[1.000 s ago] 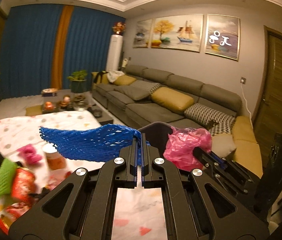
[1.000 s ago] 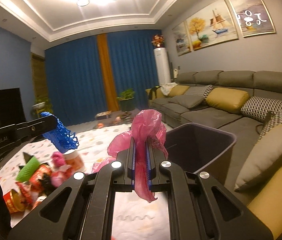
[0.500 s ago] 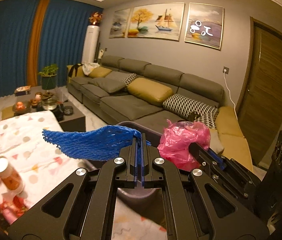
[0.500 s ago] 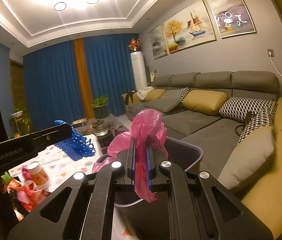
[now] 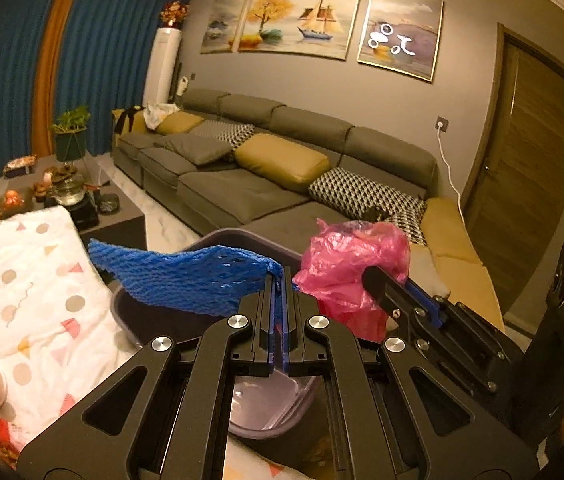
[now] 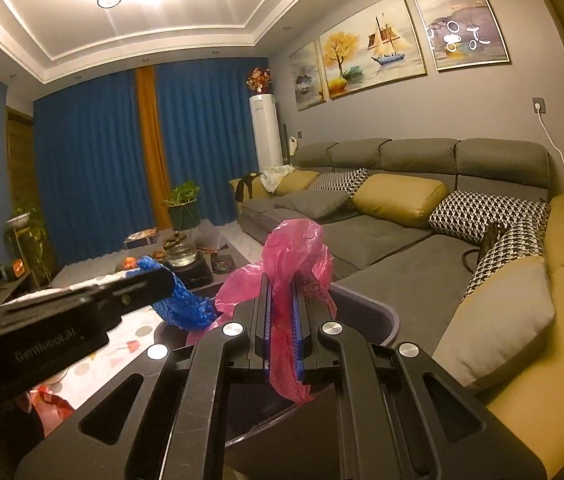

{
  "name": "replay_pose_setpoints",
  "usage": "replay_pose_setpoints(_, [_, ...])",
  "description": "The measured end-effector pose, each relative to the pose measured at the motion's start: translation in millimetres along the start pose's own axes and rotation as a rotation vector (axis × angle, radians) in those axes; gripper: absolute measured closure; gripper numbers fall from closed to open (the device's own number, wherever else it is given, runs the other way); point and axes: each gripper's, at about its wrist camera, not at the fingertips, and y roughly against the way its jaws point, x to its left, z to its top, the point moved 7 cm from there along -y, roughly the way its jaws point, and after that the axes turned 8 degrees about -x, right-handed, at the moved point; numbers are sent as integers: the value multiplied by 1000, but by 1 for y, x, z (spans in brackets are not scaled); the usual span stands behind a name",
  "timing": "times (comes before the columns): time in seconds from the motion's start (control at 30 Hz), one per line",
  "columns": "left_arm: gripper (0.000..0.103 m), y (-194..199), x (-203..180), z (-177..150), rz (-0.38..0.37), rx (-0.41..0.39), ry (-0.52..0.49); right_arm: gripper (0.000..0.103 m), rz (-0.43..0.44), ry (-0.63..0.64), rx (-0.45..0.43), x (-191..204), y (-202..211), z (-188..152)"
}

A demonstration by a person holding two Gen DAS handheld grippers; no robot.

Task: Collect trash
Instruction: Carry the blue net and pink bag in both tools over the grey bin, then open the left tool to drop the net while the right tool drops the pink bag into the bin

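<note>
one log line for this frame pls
left tool: shut on blue net | right tool: shut on pink bag | both over bin | nothing released

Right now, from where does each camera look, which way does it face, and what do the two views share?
Left wrist: sits on the left claw, facing along its fingers over the bin toward the sofa; shows its fingers shut on blue foam net, plus the right claw.
Right wrist: sits on the right claw, facing the sofa and curtains; shows its fingers shut on pink plastic bag, plus the left claw.
Shared: bin, net, bag, sofa, paintings.
</note>
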Motion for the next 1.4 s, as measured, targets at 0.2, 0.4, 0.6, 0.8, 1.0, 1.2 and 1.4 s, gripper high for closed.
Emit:
replay_pose_setpoints(0.2, [102, -13, 5, -12, -8, 32, 10, 93, -5, -3, 20, 0, -7, -4])
replay_pose_setpoints(0.4, [102, -18, 8, -20, -20, 61, 25, 93, -6, -8, 37, 1, -13, -5])
replay_pose_setpoints(0.6, [102, -23, 8, -28, -24, 95, 19, 93, -2, -7, 49, 0, -20, -4])
replay_pose_setpoints(0.8, [102, -26, 17, -35, -17, 120, 50, 93, 2, 2, 62, -1, -27, -7])
replay_pose_setpoints(1.0, [98, -30, 21, -42, -22, 152, 54, 93, 5, 6, 73, 1, -32, -8])
replay_pose_setpoints(1.2, [59, -27, 31, -46, 7, 160, 76, 93, 10, 8, 89, 1, -39, -11])
replay_pose_setpoints(1.4, [36, -16, 53, -44, 32, 138, 160, 93, 14, -5, 101, -3, -44, -14])
